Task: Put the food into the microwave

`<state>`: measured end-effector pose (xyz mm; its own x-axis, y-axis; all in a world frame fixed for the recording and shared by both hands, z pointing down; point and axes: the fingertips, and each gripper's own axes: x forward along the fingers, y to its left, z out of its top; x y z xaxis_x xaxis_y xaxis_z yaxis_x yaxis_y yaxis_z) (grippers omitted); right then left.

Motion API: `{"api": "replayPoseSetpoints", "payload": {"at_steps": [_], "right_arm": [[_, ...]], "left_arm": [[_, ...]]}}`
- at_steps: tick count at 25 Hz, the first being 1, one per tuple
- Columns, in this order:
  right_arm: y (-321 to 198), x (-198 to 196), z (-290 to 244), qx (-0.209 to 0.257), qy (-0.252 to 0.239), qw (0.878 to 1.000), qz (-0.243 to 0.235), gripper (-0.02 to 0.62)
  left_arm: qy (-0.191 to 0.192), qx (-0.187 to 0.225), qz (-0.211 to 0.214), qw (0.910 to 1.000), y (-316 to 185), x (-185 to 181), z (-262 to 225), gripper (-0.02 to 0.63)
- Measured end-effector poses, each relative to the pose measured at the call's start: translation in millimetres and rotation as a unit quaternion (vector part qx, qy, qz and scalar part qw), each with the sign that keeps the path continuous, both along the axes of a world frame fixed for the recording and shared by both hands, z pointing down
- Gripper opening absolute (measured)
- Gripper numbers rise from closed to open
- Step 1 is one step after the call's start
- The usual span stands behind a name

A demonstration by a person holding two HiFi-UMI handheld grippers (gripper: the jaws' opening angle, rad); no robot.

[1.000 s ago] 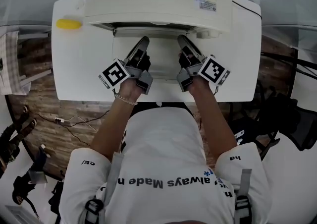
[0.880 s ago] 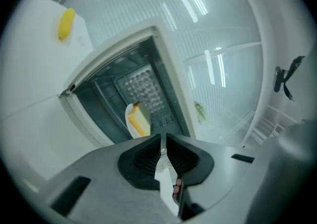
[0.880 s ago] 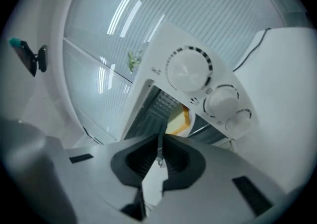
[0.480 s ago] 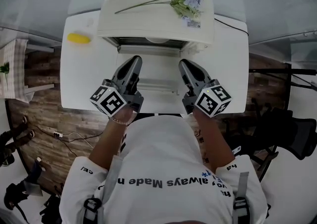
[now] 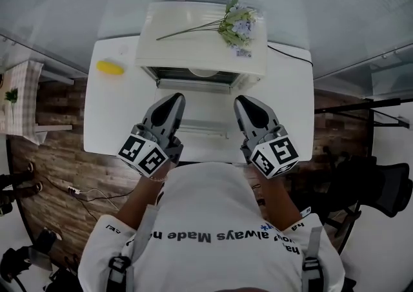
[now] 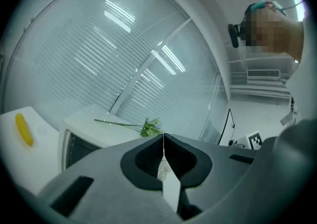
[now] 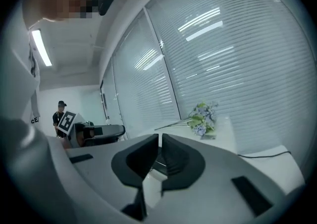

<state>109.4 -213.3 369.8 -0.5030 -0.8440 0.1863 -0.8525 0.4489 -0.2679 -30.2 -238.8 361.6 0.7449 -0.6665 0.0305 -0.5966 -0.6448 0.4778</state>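
A yellow piece of food [image 5: 110, 68] lies on the white table [image 5: 103, 129], left of the white microwave [image 5: 200, 39]. The microwave's door [image 5: 193, 113] hangs open toward me, and the dark cavity [image 5: 193, 74] shows a pale plate inside. My left gripper [image 5: 173, 98] and right gripper [image 5: 244, 100] hover over the open door, both shut and holding nothing. In the left gripper view the shut jaws [image 6: 163, 138] point at the microwave [image 6: 74, 143], with the food [image 6: 24, 129] far left. The right gripper [image 7: 159, 140] is also shut with nothing in it.
A bunch of artificial flowers [image 5: 235, 26] lies on top of the microwave, also seen in the right gripper view [image 7: 203, 116]. A black cable [image 5: 290, 48] runs behind on the right. Glass walls with blinds stand behind the table. Wooden floor and cables lie to the left.
Both grippers have drawn back from the microwave's opening toward the table's front edge. My head has pulled back, so the table looks smaller. The food has not moved.
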Motion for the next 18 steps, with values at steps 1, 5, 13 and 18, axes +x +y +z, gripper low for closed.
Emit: {"api": "replayPoseSetpoints", "payload": {"at_steps": [1,5,13,18], "right_arm": [[1.5,-0.5,-7.8,0.008,0.007,1.000,-0.001,0.026],[6.1,-2.5,-35.3,0.033,0.024,0.999,-0.003,0.026],[20.8,-9.2,-74.3,0.059,0.042,0.997,-0.010,0.026],[28.9,-11.1,-91.6,0.071,0.040,0.997,-0.012,0.026]], "left_arm": [[-0.008,0.010,0.000,0.9999,1.9,0.3,-7.0,0.014],[-0.028,0.039,0.000,0.9988,6.9,2.9,-30.6,0.014],[-0.039,0.063,-0.004,0.9972,19.7,2.1,-65.1,0.014],[-0.023,0.071,-0.006,0.9972,25.9,1.8,-79.8,0.014]]}}
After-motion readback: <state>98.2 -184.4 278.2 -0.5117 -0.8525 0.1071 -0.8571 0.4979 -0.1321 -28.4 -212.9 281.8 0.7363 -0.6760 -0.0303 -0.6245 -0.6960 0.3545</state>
